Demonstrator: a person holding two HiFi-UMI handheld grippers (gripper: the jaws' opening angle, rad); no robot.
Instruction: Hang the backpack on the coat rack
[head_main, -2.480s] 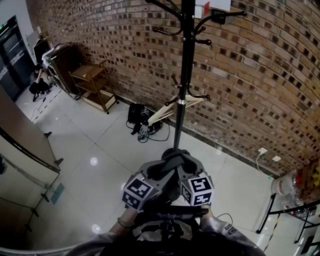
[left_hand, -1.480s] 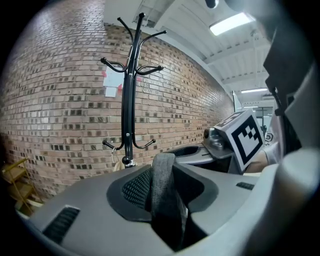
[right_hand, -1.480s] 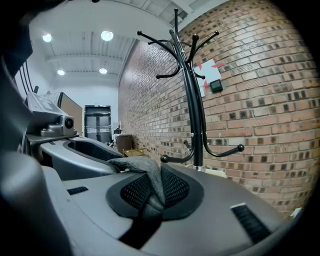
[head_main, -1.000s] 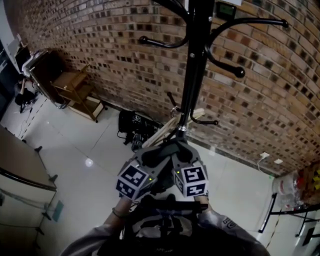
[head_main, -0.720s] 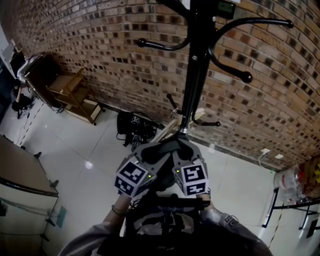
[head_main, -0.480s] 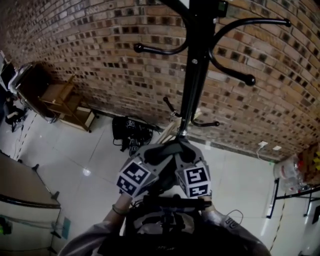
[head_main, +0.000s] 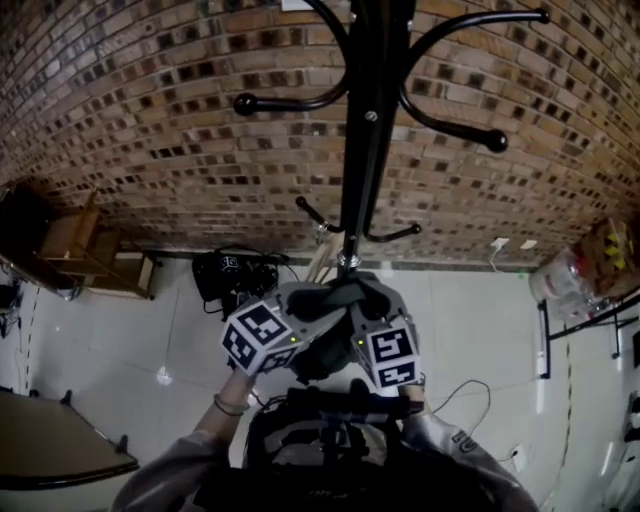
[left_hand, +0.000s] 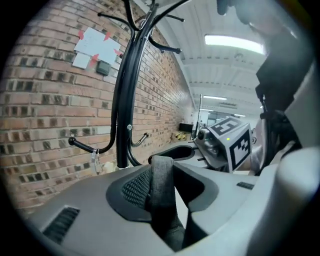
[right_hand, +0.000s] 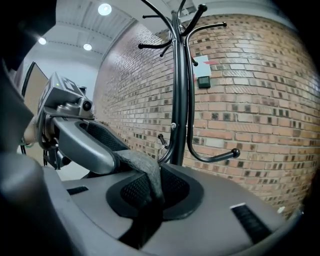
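The left gripper (head_main: 308, 303) and right gripper (head_main: 362, 300) are held close together in front of the person's chest, tips almost meeting, pointing toward the coat rack (head_main: 366, 150). Both are clamped on the same grey strap (head_main: 336, 292). In the left gripper view the left gripper (left_hand: 165, 197) has the strap (left_hand: 161, 182) standing upright between its jaws, pinched from both sides. In the right gripper view the right gripper (right_hand: 149, 197) bites the strap (right_hand: 141, 167) where it folds over and drops down between the jaws.

The strap belongs to the backpack (head_main: 320, 445), a dark mass hanging below the two grippers against the person's body; it is probably the top carry loop, though the head view is too dark there to be sure. The backpack is not on the coat rack, and the strap is short of every hook.

The rack is a black pole standing against a brick wall (head_main: 150, 130). From the head view a curved hook (head_main: 290, 100) reaches out to the left and another hook (head_main: 455, 125) to the right, both above the grippers, with smaller pegs (head_main: 392, 235) lower on the pole. A black bag (head_main: 228, 275) lies on the white floor (head_main: 110, 340) beside the wall, left of the rack's foot
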